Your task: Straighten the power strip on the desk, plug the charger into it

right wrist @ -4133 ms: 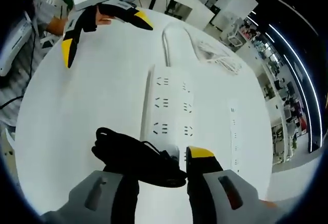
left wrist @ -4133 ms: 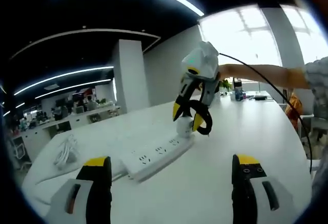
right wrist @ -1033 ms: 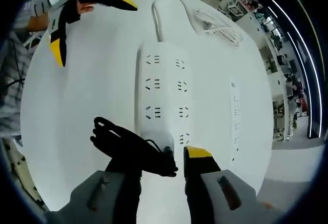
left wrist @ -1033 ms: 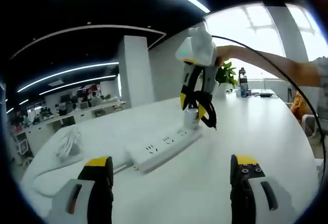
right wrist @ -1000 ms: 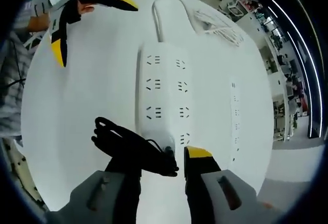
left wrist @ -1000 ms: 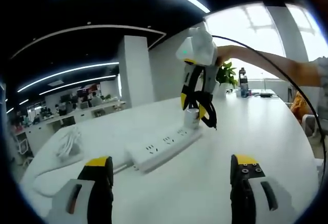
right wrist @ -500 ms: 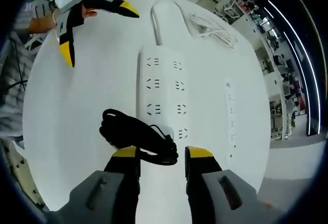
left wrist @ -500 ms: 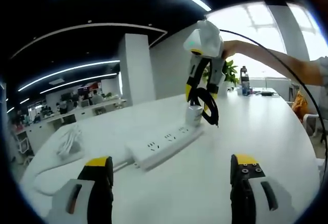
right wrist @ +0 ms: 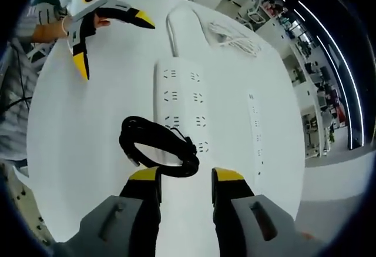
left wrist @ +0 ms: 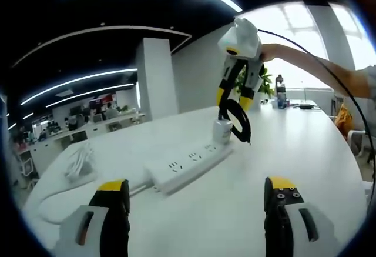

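A white power strip (left wrist: 187, 164) (right wrist: 176, 95) lies flat on the white desk (left wrist: 247, 210). A small white charger (left wrist: 222, 132) stands in its far end socket, with its black coiled cable (left wrist: 239, 122) (right wrist: 157, 145) resting over it. My right gripper (right wrist: 185, 176) (left wrist: 231, 99) hovers just above the charger and coil, jaws apart with nothing between them. Near the desk's front my left gripper (left wrist: 197, 185) (right wrist: 111, 42) is wide open and well short of the strip.
A bundle of white cord (left wrist: 78, 164) (right wrist: 235, 36) lies past the strip's cord end. A second slim strip (right wrist: 255, 133) runs parallel to the first. A person's arm (left wrist: 311, 72) reaches in from the right. Bottles (left wrist: 278, 97) stand at the far desk edge.
My right gripper has let go of the charger and drawn back upward; both its fingertips now show, with the coil ahead of them. The charger stays in the strip. The left gripper has held still.
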### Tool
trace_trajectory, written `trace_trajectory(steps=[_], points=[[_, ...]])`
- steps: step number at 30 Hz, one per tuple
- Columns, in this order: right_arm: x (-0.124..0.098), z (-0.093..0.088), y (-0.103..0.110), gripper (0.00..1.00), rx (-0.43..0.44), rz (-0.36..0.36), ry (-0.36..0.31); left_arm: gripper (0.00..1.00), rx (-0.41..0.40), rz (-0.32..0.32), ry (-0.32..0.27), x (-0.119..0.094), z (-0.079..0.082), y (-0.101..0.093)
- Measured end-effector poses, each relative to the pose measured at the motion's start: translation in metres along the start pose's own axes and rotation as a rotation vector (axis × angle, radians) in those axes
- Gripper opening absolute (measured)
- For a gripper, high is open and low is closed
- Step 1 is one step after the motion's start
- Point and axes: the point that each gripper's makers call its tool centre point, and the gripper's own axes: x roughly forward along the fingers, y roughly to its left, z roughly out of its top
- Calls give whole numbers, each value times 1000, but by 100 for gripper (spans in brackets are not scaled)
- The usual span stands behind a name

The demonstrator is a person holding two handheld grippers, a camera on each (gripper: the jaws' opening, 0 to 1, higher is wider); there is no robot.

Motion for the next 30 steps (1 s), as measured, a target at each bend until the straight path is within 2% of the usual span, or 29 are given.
trace_trajectory(steps=[6, 8, 13, 19, 21, 24, 30], points=[[-6, 3, 3, 33, 26, -38, -75, 97, -4, 2, -5, -1, 1, 1], [-10, 6, -3, 34, 41, -88, -127, 97, -9, 3, -7, -1, 1, 2], [-22, 8, -2, 35, 78, -114, -225, 97, -9, 5, -11, -2, 2, 3], [-30, 4, 6, 40, 102, -123, -289, 97, -9, 3, -8, -1, 1, 2], [-32, 5, 8, 42, 108, -125, -319, 97, -6, 2, -6, -1, 1, 2], [-37, 12, 13, 52, 131, -118, -415, 97, -5, 0, -4, -1, 0, 1], [-46, 16, 14, 63, 174, -135, -527, 97, -11, 0, -9, -1, 1, 1]])
